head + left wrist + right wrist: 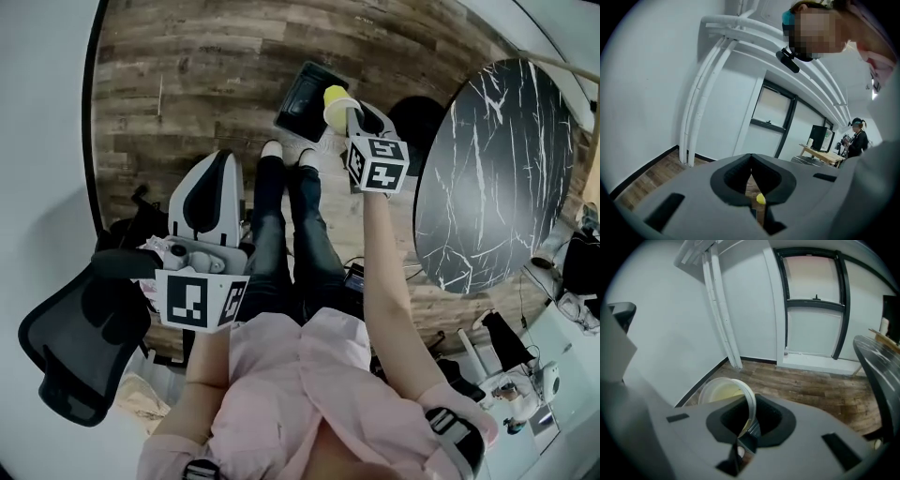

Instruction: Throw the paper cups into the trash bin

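Left tongs (751, 169) closed, empty; right tongs (745, 427) pinching paper cup (724, 392) wall near bin (302, 103); likely light, crushable, rim hold best.

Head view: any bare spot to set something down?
Bare: wood floor between wall and trash bin; whole marble tabletop. Crowded: around the office chair and the clutter past the tabletop's lower right edge.
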`<state>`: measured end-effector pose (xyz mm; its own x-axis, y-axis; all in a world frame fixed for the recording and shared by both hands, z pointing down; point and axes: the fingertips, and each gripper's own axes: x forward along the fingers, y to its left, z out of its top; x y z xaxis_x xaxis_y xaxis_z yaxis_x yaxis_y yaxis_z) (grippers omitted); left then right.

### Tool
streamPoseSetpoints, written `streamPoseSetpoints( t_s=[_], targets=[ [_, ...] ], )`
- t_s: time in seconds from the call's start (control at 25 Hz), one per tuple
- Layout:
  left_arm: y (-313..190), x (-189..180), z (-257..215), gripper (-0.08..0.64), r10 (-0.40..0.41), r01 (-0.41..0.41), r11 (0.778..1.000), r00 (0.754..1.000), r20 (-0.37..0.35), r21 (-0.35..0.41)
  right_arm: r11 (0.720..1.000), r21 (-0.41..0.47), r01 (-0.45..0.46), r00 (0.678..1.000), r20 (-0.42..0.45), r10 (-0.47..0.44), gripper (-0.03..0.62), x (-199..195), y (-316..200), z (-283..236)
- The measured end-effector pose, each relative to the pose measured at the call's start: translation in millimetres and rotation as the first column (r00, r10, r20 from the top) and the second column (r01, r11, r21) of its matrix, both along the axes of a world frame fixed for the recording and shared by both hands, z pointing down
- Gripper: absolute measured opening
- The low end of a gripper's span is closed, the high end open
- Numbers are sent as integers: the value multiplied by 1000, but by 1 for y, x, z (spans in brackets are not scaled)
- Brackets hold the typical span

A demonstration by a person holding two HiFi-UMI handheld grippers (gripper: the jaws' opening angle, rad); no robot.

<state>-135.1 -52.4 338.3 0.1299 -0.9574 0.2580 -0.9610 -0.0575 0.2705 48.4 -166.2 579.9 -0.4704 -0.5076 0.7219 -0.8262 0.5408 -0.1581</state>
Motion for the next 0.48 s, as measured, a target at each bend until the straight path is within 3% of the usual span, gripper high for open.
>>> streamPoseSetpoints(
  t_s=[0.48],
  targets=[
    [0,0,23,14,0,-2,998,1000,-28,-61,993,-99,-59,997,-47,54,44,6,32,56]
  ],
)
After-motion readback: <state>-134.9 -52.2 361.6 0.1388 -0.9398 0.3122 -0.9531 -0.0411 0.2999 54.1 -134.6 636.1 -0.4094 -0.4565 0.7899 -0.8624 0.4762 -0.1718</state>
